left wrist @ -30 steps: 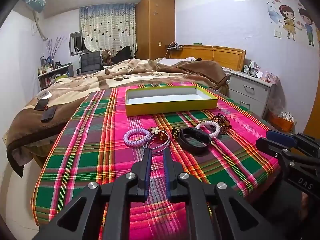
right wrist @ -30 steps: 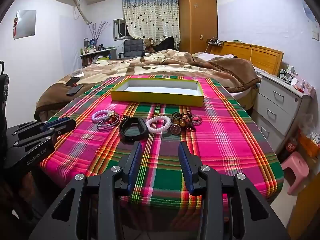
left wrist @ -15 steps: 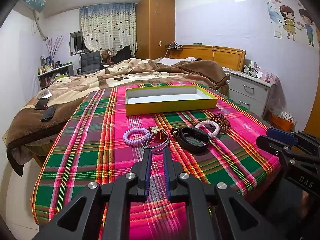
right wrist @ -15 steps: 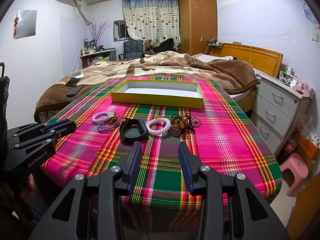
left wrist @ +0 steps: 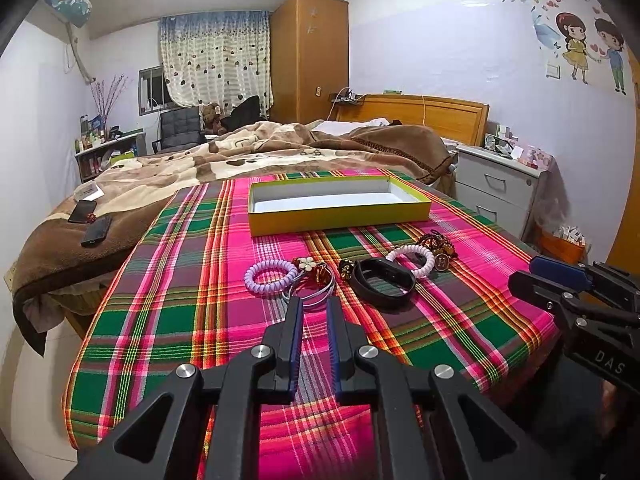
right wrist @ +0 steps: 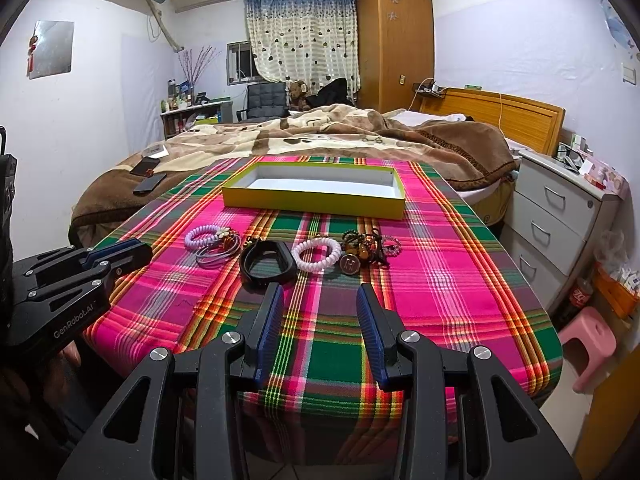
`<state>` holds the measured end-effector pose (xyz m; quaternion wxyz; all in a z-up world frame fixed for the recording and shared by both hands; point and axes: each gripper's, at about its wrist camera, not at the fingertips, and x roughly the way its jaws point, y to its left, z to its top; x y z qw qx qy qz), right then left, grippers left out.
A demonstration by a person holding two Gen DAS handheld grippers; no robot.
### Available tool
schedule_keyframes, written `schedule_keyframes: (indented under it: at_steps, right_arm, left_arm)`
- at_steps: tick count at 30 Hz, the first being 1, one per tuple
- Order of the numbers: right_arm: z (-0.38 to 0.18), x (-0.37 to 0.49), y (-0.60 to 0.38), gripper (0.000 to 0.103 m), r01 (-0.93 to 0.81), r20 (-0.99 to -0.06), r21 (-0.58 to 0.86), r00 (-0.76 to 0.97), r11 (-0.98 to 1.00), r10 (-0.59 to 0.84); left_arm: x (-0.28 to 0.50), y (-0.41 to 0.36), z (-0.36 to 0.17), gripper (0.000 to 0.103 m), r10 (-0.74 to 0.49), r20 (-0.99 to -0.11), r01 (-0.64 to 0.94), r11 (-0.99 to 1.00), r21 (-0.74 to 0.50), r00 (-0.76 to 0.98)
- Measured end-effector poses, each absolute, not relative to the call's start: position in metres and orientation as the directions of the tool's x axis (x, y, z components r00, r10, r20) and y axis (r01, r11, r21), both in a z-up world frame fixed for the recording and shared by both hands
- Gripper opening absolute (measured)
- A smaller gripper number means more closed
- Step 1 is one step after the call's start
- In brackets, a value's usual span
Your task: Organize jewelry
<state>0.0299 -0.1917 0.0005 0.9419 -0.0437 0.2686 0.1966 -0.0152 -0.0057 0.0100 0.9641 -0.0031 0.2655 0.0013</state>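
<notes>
On a plaid-covered surface at the foot of a bed, we hold our left claw with its jaws narrowly parted and empty, just short of thin silver bangles and a lilac coil bracelet. Our right claw stands wide open, gripping nothing, near a black band, a white coil bracelet and a beaded cluster. Beyond this row lies an open yellow box, its white interior bare.
</notes>
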Motion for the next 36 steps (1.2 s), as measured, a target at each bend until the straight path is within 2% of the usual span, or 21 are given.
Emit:
schedule_keyframes:
  at_steps: [36]
  right_arm:
    - [0.0025,0.0283,-0.1931,0.039,-0.393,-0.522,0.022,0.78,0.919,0.346]
  left_arm:
    - [-0.0156,-0.0069,0.0085,0.011,0.012,-0.511,-0.012,1.0,0.002,0.86]
